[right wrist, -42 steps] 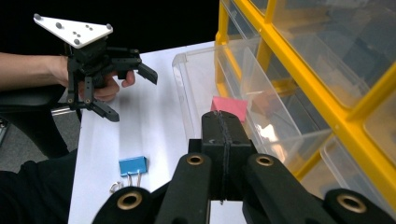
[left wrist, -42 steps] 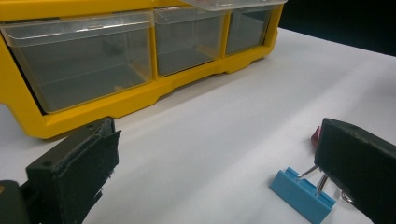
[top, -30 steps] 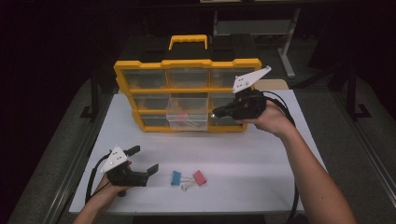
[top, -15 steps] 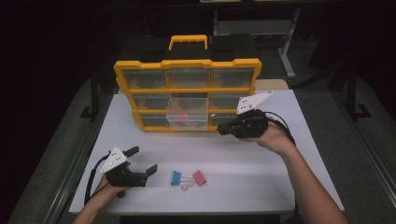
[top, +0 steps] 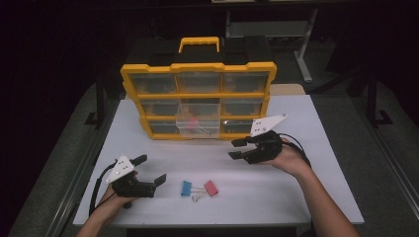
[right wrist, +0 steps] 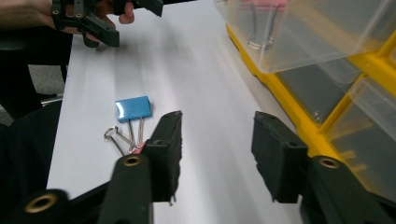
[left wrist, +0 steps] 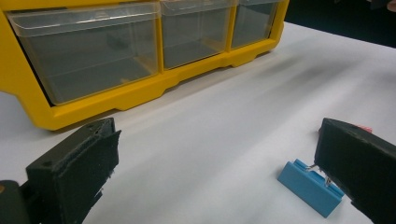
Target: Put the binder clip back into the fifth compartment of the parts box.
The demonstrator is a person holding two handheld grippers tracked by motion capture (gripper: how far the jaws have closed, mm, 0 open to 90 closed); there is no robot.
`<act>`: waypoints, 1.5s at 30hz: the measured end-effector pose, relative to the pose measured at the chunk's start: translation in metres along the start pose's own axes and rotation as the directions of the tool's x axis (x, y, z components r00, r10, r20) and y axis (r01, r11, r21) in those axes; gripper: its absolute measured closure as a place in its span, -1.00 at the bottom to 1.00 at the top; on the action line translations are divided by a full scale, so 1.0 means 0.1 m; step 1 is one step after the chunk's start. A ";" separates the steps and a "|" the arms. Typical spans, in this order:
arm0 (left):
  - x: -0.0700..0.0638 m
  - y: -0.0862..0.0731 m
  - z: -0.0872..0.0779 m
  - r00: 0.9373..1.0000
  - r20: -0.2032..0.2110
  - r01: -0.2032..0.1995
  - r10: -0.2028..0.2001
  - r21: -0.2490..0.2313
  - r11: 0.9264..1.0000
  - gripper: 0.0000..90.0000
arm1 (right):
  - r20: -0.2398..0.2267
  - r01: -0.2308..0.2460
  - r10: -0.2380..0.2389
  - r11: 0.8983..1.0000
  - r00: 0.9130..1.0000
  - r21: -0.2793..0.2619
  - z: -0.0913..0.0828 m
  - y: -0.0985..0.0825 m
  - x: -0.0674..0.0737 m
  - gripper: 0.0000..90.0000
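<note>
Lowered from the yellow plastic drawer organizer [top: 197, 98], the right gripper [top: 238, 149] is hovering level, jaws just opening, empty; the left gripper [top: 150, 170] is resting open near the blue binder clip [top: 187, 187].

Each hand carries a black gripper. The left gripper [top: 149, 170] and the right gripper [top: 236, 148] each have a grey three-cornered plate on top, with small dark dots on it. A black cable trails from each one. The jaws are thick black blocks with a rough, matte surface. Brass-coloured round rivets sit in the black arms behind the jaws. The forearms are bare, without sleeves.
</note>
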State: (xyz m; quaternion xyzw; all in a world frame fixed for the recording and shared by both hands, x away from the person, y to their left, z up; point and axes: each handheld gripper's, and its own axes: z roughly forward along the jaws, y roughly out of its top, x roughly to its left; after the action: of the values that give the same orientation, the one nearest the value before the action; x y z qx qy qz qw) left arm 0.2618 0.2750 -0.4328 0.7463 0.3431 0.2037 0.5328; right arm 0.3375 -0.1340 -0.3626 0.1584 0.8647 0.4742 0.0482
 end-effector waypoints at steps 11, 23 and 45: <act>-0.01 0.00 -0.01 1.000 0.003 0.004 -0.004 -0.003 1.000 -1.00 | -0.025 0.020 -0.020 1.000 0.999 0.018 0.16 -0.09 0.08 -0.44; -0.03 0.00 0.01 1.000 0.018 -0.009 0.009 0.003 1.000 -1.00 | -0.086 0.054 -0.051 0.998 0.995 0.041 0.33 -0.15 0.17 -0.70; -0.02 0.00 0.01 0.999 0.025 -0.020 0.020 0.012 1.000 -1.00 | -0.206 0.142 -0.118 0.984 0.971 0.105 0.67 -0.17 0.33 -0.69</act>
State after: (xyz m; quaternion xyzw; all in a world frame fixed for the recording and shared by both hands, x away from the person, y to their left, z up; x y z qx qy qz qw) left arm 0.2611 0.2735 -0.4331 0.7555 0.3302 0.1976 0.5302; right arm 0.3182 -0.0783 -0.4111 0.0558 0.9003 0.4313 -0.0169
